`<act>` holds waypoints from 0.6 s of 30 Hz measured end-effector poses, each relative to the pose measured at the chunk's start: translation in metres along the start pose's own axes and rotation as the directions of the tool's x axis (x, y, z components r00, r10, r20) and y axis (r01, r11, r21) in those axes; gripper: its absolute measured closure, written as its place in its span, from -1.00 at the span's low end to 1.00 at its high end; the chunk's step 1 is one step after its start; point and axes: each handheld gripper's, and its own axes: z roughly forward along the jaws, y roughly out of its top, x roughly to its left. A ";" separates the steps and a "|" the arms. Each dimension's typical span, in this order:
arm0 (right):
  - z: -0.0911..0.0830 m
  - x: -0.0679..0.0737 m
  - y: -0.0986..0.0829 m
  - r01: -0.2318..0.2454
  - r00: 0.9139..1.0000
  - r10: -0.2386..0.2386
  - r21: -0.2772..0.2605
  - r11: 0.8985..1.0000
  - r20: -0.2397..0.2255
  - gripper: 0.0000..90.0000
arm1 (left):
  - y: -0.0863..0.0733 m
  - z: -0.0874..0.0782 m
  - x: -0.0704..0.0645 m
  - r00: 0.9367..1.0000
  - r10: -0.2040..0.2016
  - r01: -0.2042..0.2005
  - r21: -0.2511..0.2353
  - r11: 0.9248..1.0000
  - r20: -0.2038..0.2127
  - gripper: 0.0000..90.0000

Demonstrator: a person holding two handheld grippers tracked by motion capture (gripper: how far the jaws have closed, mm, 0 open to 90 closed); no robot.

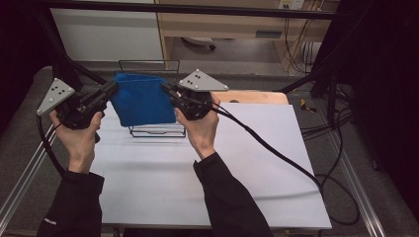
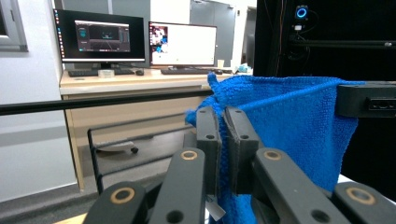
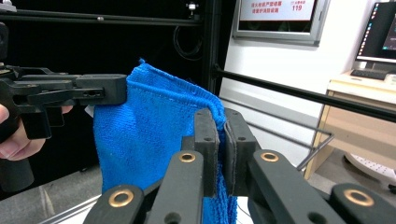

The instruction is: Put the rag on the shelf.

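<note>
A blue towel [image 1: 142, 98] hangs in the air, stretched between both grippers above a black wire rack [image 1: 157, 129] on the white table. My left gripper [image 1: 109, 90] is shut on the towel's upper left corner. My right gripper [image 1: 167, 89] is shut on its upper right corner. In the left gripper view the jaws [image 2: 222, 135] pinch the towel [image 2: 289, 121], and the other gripper [image 2: 366, 99] clamps its far corner. From the right gripper view, the jaws [image 3: 221, 140] grip the towel's [image 3: 149, 135] edge, with the left gripper [image 3: 100, 91] on the far corner.
The rack's upright wire frame [image 1: 148, 63] rises behind the towel. A wooden board [image 1: 257, 97] lies at the table's far right edge. Black frame bars [image 1: 197, 9] run overhead, and cables [image 1: 276, 153] trail across the table. Desks with monitors [image 2: 100, 35] stand behind.
</note>
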 end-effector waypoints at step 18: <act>0.011 -0.008 0.031 0.023 0.999 -0.022 -0.039 0.999 0.028 0.91 | 0.035 0.014 0.009 0.999 0.026 -0.027 -0.051 0.998 -0.018 0.90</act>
